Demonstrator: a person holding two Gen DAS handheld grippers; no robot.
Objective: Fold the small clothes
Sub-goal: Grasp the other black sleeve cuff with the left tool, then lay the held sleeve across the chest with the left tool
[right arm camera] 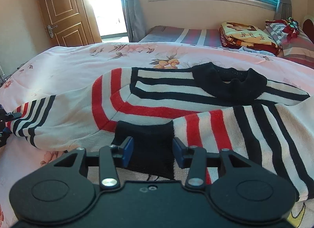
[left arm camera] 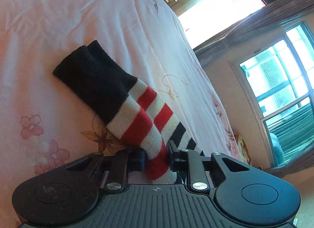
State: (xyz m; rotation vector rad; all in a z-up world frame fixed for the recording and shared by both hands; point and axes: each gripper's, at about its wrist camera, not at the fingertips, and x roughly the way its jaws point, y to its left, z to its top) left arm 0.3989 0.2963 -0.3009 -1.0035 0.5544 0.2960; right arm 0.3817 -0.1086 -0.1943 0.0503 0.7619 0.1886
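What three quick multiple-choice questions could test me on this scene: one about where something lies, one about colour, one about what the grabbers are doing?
1. Where does the striped sweater lie?
A. on the floral bedspread
B. on the window sill
C. on the floor

2. What colour is the sleeve cuff seen from the left wrist?
A. red
B. black
C. yellow

3. What is the left gripper doing?
A. hanging open over bare bedding
B. clamped on the striped sleeve
C. holding a pillow

Answers: 1 A, the sweater is spread across the pink flowered cover. 2 B, the sleeve's far end is solid black beyond the red and white stripes. 3 B, its fingers pinch the sleeve fabric between them.
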